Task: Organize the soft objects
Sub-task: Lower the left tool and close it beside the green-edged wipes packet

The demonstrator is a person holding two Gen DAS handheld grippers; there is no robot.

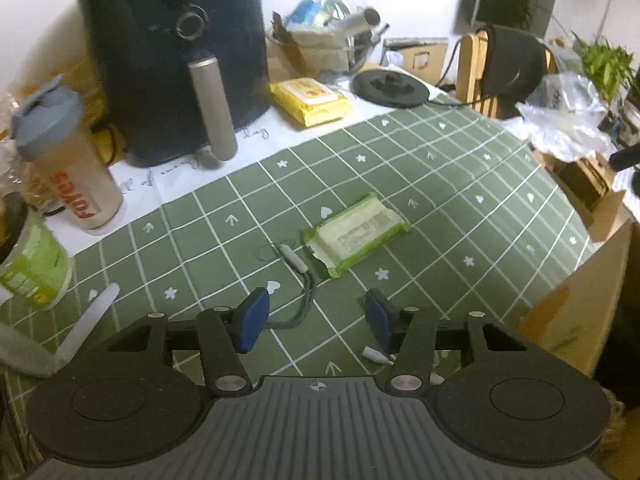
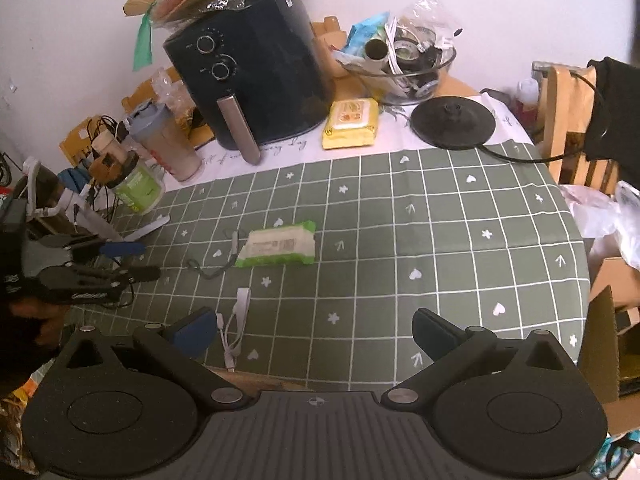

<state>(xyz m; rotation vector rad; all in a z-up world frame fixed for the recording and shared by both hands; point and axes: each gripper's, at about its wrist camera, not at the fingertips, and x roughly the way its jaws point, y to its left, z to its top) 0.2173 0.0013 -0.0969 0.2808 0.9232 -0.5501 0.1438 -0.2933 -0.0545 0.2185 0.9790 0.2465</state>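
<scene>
- Since both claws are empty, I reckon the green wipes pack [image 1: 355, 233] is the next grab; it lies flat on the checked tablecloth [image 2: 440, 240].
- Left gripper [image 1: 316, 318]: jaws spread wide, nothing between them. Pack sits just ahead and a bit to the right, long axis running diagonally, far-right to near-left.
- Right gripper [image 2: 316, 332]: also spread, empty. Pack is further ahead and slightly left, so left arm is nearer imo.
- Grey cable [image 1: 298, 280] lies right beside the pack's near end, directly between it and the left claw; could snag.
- White cable [image 2: 236, 328] sits by my right claw's left finger.
- Plenty of bare cloth to the pack's right; yellow wipes pack [image 2: 352, 122] and air fryer [image 2: 256, 68] are well beyond.
</scene>
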